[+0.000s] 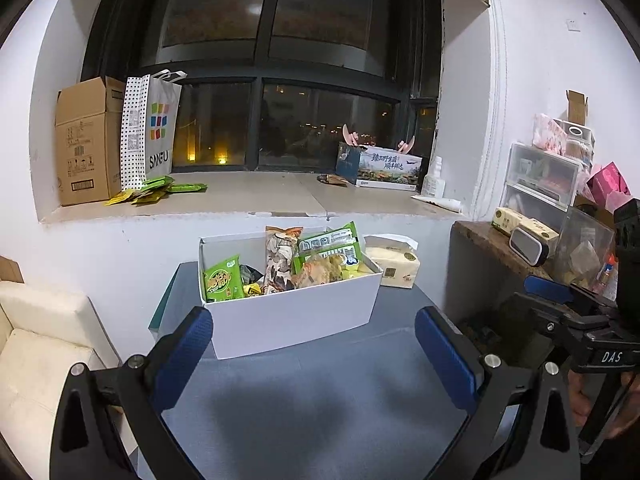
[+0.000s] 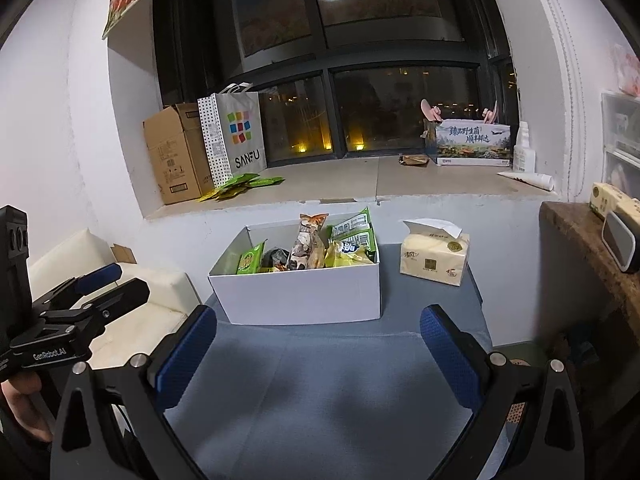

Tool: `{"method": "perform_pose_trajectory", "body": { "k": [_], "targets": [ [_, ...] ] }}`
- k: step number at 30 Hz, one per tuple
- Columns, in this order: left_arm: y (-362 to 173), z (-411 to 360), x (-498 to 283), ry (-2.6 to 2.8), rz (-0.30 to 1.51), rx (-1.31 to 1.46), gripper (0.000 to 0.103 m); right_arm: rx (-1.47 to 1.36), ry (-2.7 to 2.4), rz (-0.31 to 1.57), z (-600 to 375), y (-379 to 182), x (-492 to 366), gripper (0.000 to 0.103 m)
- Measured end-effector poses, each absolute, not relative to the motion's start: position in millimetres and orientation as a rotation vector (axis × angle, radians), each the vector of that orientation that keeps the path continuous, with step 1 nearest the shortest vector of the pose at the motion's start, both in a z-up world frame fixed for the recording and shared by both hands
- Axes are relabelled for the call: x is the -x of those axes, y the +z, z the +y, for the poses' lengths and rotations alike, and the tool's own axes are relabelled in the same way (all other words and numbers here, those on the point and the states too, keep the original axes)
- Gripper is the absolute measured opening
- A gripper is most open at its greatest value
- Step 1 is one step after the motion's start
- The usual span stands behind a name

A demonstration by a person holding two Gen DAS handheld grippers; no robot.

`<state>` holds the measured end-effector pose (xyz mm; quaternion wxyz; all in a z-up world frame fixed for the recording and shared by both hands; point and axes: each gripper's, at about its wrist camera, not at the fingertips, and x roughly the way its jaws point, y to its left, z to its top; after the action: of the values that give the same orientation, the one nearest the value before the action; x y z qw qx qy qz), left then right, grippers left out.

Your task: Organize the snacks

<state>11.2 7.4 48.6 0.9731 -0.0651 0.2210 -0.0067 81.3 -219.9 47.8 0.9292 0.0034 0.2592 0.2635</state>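
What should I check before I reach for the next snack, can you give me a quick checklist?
1. Left gripper open and empty: ok.
2. Right gripper open and empty: ok.
3. White box upright on the blue table, in front of both grippers: ok.
4. Room left in the box: cannot tell; packets such as the green snack bag already stand above the rim.
5. Loose green packets on the windowsill not yet boxed: not ok.
6. Tissue pack apart from the box, out of the way: ok.
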Motion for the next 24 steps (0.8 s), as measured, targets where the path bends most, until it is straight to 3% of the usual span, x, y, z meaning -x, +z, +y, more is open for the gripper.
{"method": "perform_pose_trajectory", "body": {
  "k": [24],
  "targets": [
    [46.1, 7.6, -12.4, -0.017, 0.462, 0.121, 0.103, 0.011, 0.560, 0.533, -214.4, 49.3, -82.2, 0.103]
  ]
}}
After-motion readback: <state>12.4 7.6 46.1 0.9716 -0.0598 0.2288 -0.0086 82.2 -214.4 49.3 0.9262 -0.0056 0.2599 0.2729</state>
